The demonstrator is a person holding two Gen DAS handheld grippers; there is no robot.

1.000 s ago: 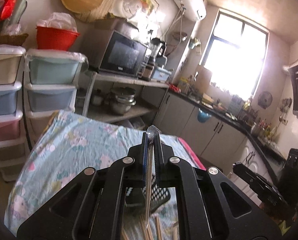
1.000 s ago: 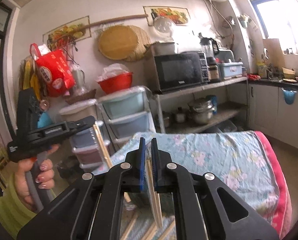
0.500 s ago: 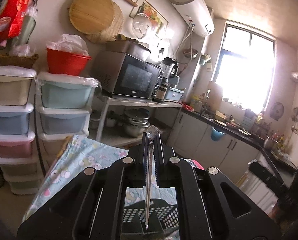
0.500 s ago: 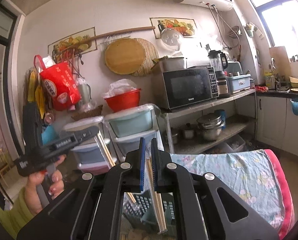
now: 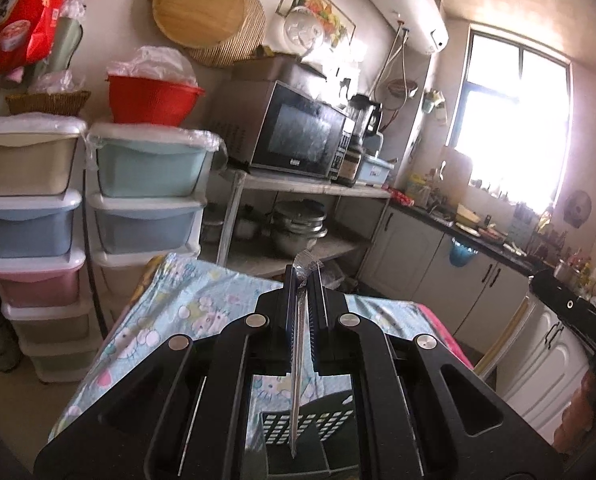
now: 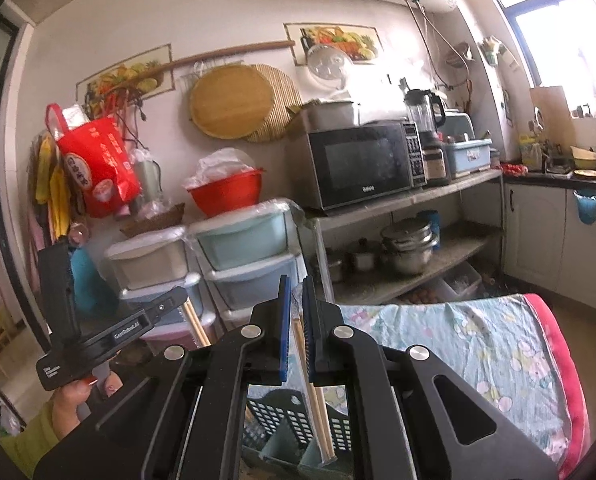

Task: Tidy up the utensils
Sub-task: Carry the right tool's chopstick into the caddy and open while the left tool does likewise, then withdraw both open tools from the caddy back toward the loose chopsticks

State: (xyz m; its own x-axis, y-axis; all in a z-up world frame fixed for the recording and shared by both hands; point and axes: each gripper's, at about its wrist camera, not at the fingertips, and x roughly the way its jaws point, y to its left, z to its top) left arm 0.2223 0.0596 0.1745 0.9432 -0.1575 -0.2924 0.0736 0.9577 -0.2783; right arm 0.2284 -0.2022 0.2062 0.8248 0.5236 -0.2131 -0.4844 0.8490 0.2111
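Note:
My left gripper (image 5: pixel 304 280) is shut on a pair of wrapped chopsticks (image 5: pixel 298 360) that hangs down over a black perforated utensil basket (image 5: pixel 310 432). My right gripper (image 6: pixel 295 292) is shut on a wrapped pair of wooden chopsticks (image 6: pixel 314 392) that points down into the same basket (image 6: pixel 281 416). The left gripper also shows in the right wrist view (image 6: pixel 177 300) at the left, held by a hand, with chopsticks (image 6: pixel 195 326) hanging from it.
The basket stands on a table with a light blue cartoon-print cloth (image 5: pixel 177 312), pink-edged at the right (image 6: pixel 558 360). Stacked plastic drawers (image 5: pixel 145 200), a microwave (image 5: pixel 293 132) on a shelf rack and kitchen cabinets (image 5: pixel 458 276) stand beyond.
Both grippers have risen and tilted up with their chopsticks. The loose chopsticks on the cloth have dropped out of view and the basket now sits under both chopstick pairs.

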